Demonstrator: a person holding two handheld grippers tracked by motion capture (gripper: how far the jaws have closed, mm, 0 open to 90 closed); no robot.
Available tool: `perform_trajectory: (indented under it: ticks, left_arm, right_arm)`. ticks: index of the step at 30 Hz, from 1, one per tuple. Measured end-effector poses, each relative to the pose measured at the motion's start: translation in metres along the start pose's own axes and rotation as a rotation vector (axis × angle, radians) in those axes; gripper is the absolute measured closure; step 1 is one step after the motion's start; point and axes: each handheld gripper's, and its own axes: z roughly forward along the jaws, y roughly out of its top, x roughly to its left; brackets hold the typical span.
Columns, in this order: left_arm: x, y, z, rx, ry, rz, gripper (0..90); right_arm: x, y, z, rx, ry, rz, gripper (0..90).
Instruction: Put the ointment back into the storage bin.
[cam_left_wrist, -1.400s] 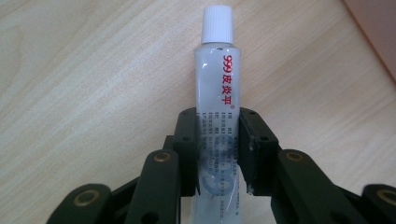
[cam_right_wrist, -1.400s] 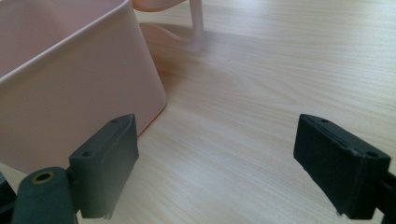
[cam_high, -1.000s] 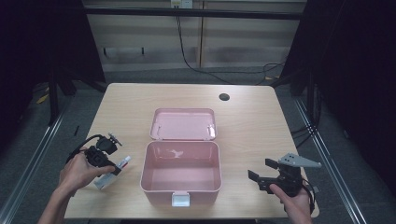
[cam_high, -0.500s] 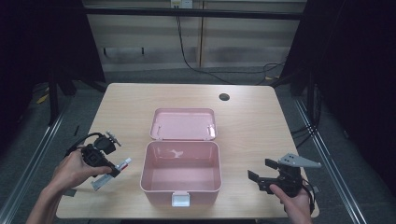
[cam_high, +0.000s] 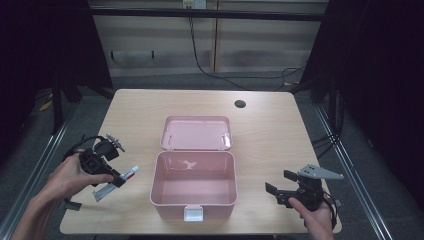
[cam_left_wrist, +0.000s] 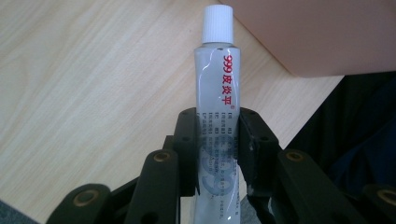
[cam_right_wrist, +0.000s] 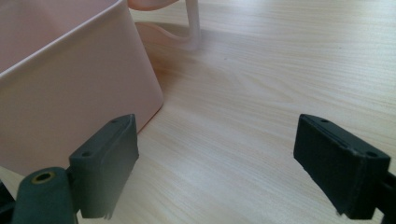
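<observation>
Left gripper (cam_left_wrist: 218, 154) clamps a light, soft ointment tube (cam_left_wrist: 219, 93) at mid-body, cap toward twelve o'clock; squeezing may dent it. Right gripper (cam_right_wrist: 215, 168) gapes beside the pink box (cam_high: 194, 200)

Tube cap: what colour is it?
White; the cap shows best in the left gripper view.

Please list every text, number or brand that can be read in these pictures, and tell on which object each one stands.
"999皮炎平" in red, along the tube held in the left gripper.
Small grey print lower on the tube: too small to read.
Pink box and table: no text.
</observation>
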Motion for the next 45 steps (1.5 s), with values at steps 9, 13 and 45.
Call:
perform_trajectory:
  ticks: [9, 13, 45]
  left_arm:
    - [-0.005, 0.004, -0.010, -0.022, -0.045, 0.012, 70.6]
    - [-0.006, 0.005, -0.016, -0.037, -0.075, 0.009, 70.7]
    - [-0.072, 0.061, -0.042, -0.081, -0.084, 0.260, 70.6]
  right_arm:
    - [-0.001, 0.000, 0.000, 0.007, -0.003, 0.007, 13.3]
    - [-0.001, 0.000, 0.000, 0.005, -0.001, 0.006, 13.3]
    - [-0.001, 0.000, 0.000, 0.008, -0.001, 0.012, 13.3]
